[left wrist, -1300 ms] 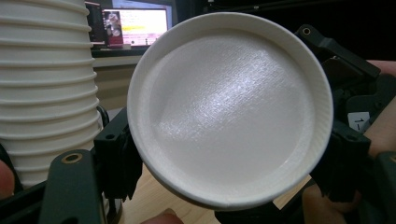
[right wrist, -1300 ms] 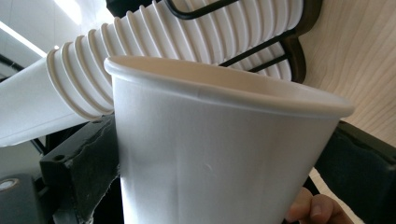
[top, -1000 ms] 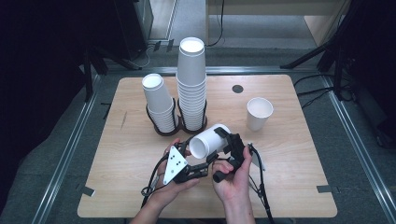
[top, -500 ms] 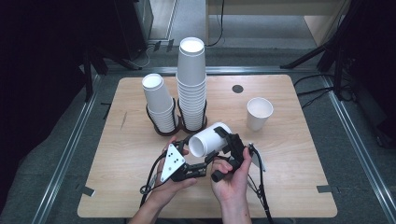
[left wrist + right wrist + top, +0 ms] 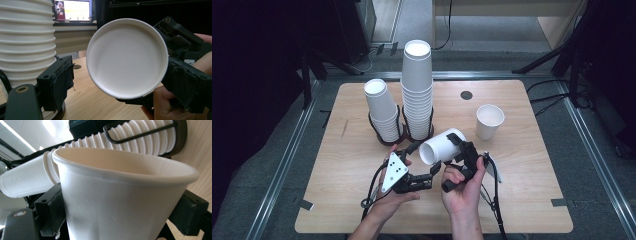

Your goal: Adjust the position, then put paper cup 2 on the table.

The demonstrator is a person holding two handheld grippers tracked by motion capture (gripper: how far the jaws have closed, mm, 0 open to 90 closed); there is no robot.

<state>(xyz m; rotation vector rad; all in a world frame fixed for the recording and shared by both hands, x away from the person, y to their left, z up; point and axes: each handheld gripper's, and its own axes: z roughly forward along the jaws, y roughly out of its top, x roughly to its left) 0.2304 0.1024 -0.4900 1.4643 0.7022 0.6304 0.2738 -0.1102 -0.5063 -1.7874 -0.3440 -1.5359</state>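
A white paper cup (image 5: pixel 439 147) lies on its side in the air above the table's front middle, with its mouth turned toward my left gripper (image 5: pixel 424 161). My right gripper (image 5: pixel 458 146) is shut on the cup's wall; its jaws have just been closing. In the right gripper view both pads press the cup (image 5: pixel 120 202). The left gripper's jaws have just been opening. In the left gripper view the cup's rim (image 5: pixel 127 57) stands between them, and the left pad (image 5: pixel 58 83) is clear of it.
Behind the hands two stacks of white cups stand in black wire holders, a short one (image 5: pixel 382 107) and a tall one (image 5: pixel 417 85). A single upright cup (image 5: pixel 489 120) is at the right. A small black disc (image 5: pixel 466 95) lies near the far edge.
The left gripper's jaws have spread apart off the cup's rim. The right gripper's jaws have closed on the cup's wall. Cup and hands have kept their place.
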